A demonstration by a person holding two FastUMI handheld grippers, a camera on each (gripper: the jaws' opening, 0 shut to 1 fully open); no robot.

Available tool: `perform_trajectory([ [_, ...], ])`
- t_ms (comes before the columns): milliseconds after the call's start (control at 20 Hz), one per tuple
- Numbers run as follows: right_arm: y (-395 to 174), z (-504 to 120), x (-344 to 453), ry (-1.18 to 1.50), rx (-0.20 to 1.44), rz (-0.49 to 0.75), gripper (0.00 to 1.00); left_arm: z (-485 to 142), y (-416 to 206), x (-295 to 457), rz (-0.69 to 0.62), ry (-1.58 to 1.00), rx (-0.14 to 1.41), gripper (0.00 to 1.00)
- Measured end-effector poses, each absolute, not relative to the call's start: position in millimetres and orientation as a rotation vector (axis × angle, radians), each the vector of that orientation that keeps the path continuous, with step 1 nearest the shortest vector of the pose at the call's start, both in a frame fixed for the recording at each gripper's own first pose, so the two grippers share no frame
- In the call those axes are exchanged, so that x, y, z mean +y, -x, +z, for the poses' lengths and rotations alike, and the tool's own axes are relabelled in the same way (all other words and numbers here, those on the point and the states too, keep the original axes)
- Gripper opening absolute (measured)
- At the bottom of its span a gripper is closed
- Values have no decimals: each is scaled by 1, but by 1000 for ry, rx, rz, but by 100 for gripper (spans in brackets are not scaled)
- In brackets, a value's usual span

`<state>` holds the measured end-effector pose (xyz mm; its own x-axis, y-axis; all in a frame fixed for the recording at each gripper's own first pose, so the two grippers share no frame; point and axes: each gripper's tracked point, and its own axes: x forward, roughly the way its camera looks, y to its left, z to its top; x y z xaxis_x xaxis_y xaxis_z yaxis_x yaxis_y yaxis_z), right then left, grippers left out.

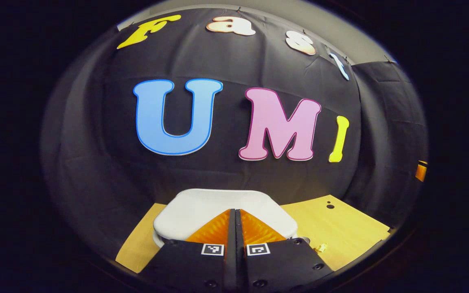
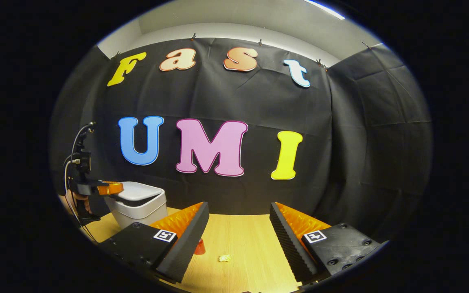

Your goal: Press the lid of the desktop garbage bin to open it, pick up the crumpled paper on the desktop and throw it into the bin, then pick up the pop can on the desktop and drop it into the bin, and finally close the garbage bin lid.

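The white desktop bin (image 2: 139, 209) stands at the left on the wooden table, its lid (image 1: 202, 209) lying flat on top with a dark gap under its front edge. My left gripper (image 1: 235, 212) is shut with nothing in it, tips down on or just above the lid; the right gripper view shows that left gripper (image 2: 112, 188) at the lid's left edge, held by a hand (image 2: 71, 199). My right gripper (image 2: 238, 211) hangs open and empty over the table. Below it lie the small crumpled paper (image 2: 224, 257) and a red pop can (image 2: 200, 247), partly hidden behind one finger.
The wooden table (image 2: 238, 232) runs back to the black cloth wall close behind the bin. A cable and mount rise from the left gripper at the far left. A small dark hole (image 1: 330, 206) marks the table to the right of the bin.
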<state>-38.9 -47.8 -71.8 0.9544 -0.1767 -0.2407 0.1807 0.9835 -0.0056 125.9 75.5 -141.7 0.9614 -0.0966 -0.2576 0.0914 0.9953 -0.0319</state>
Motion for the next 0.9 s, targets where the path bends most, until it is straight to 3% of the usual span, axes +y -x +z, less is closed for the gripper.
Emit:
perform_trajectory([
  [350,33,-61,-50,-17,203,-178,98,-53,-115,59,-110,33,92,6],
  [600,33,-60,-52,-44,199,-183,97,4,-75,32,-121,15,-34,7],
  [900,28,-65,-50,-37,211,-164,98,15,-13,8,-88,137,-64,6],
])
